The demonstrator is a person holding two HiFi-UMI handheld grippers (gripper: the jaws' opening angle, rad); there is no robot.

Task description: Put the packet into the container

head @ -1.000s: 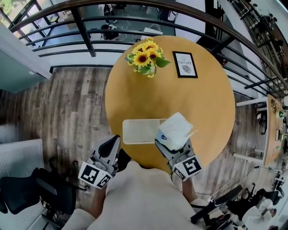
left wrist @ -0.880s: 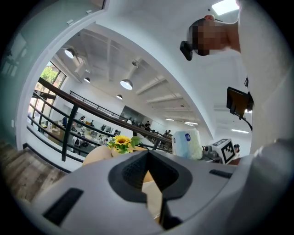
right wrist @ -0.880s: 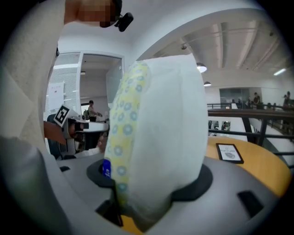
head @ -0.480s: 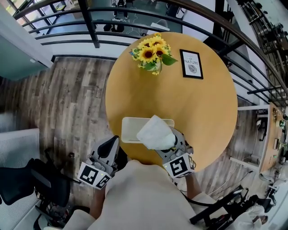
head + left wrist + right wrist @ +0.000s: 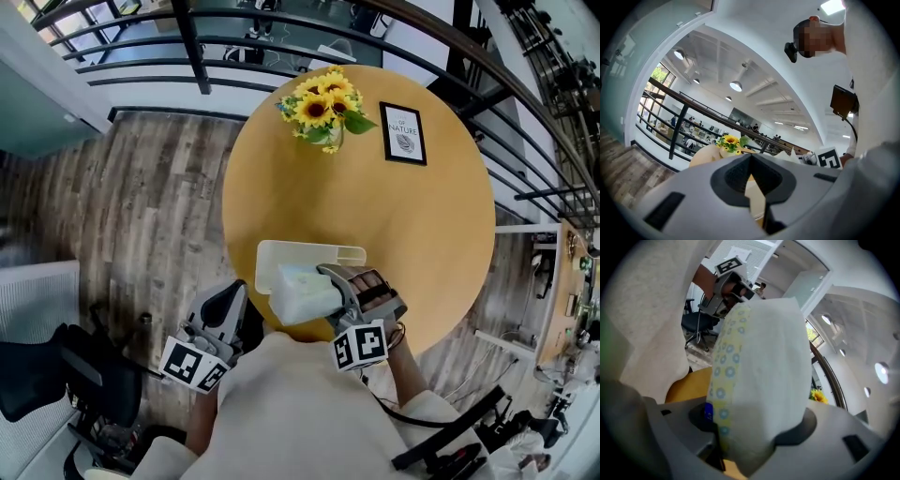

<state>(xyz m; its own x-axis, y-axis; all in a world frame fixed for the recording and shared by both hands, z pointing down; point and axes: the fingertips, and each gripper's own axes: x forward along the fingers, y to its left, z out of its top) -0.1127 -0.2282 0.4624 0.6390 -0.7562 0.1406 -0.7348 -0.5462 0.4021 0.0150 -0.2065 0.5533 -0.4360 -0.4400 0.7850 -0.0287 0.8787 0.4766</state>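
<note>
**Obscured items, for your check:**

1. Container [image 5: 309, 253]: in the head view the packet [image 5: 300, 292] and your right claw [image 5: 328, 284] cover its near wall and much of its inside. Only the far rim and left end show.
2. Packet: its lower end is buried between that claw's jaws. In the right gripper view the blue pattern along its edge is too blurred to read.
3. Bench [image 5: 375, 216]: your torso hides the near edge.
4. Framed print [image 5: 404, 134]: the lettering is too small to read.
5. Sunflowers [image 5: 322, 105]: whatever holds them is mostly under the blooms.
6. Figures [image 5: 673, 122] beyond the railing [image 5: 678, 131], left gripper view: too small to make out.
</note>
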